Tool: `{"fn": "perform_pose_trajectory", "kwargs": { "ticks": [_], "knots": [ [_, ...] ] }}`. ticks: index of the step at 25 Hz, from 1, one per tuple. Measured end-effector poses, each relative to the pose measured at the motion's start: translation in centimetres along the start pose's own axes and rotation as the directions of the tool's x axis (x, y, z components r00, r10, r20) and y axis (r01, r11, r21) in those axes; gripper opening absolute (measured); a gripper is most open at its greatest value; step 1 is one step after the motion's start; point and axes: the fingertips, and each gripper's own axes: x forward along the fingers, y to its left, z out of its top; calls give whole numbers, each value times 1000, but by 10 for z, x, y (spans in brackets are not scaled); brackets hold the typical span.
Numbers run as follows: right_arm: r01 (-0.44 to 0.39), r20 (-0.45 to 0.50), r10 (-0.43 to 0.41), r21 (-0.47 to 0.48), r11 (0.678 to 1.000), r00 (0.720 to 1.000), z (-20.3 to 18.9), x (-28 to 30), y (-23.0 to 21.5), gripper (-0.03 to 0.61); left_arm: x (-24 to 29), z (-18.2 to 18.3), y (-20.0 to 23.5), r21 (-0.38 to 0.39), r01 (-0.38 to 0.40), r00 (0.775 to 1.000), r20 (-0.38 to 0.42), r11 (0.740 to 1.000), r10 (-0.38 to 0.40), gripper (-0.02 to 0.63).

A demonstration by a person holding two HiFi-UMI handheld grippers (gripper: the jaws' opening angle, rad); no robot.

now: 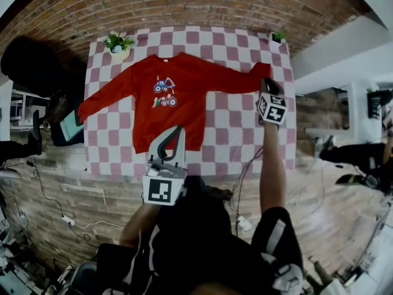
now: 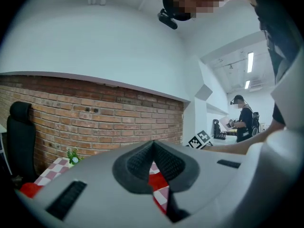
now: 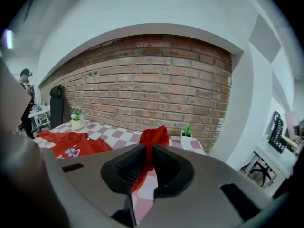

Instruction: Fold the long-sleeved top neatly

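A red long-sleeved top (image 1: 184, 112) with a tractor print lies face up on the pink-and-white checked table (image 1: 245, 134), sleeves spread out to both sides. My right gripper (image 1: 265, 83) is at the table's right side, shut on the cuff of the right sleeve (image 1: 236, 82). In the right gripper view the red cuff (image 3: 153, 137) sticks up from between the jaws of the right gripper (image 3: 148, 150). My left gripper (image 1: 178, 129) hovers over the hem at the near edge. The left gripper (image 2: 153, 146) is shut, with no cloth seen clamped.
A potted plant (image 1: 118, 45) stands at the table's far left corner and a smaller one (image 1: 278, 37) at the far right. A black chair (image 1: 31, 63) is left of the table. A brick wall runs behind. Cables (image 1: 73, 223) lie on the floor.
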Motion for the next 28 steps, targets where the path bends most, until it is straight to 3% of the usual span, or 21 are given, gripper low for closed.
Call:
{"fn": "perform_pose_trajectory", "kwargs": {
  "ticks": [7, 17, 28],
  "knots": [
    [-94, 52, 103, -161, 982, 993, 55, -11, 94, 46, -42, -5, 53, -32, -82, 997, 8, 996, 83, 2],
    [-159, 86, 191, -287, 945, 978, 89, -41, 229, 46, -102, -7, 139, -47, -123, 992, 23, 991, 124, 2],
    [-266, 56, 310, -384, 884, 949, 55, -75, 370, 46, -140, -20, 207, -65, -146, 989, 8, 987, 147, 2]
  ]
}}
